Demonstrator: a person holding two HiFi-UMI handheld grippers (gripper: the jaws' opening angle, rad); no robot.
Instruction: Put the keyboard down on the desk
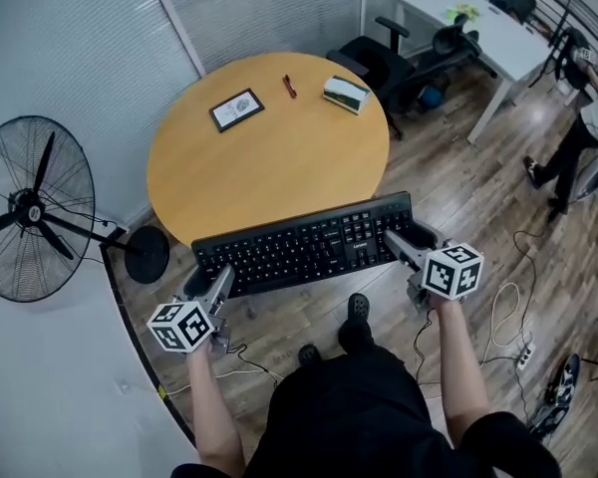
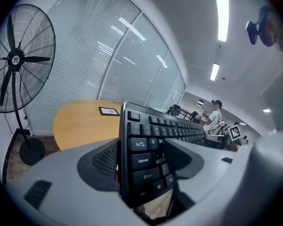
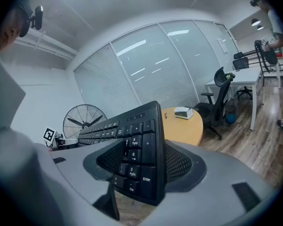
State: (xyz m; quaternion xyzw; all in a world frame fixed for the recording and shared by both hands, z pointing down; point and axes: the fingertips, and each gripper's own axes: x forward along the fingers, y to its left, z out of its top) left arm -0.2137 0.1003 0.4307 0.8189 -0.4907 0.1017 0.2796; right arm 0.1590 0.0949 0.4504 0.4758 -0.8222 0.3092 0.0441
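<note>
Black keyboard held mid-frame, short of the desk — left gripper and right gripper clamp its ends. Next, I'd judge: forward, then down level.

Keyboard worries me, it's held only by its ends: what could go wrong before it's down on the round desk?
1. The left claw and right claw each pinch one short end of the keyboard; a slip at either could drop it to the floor.
2. It hangs at the near edge of the desk; released too early, it may tip off.
</note>
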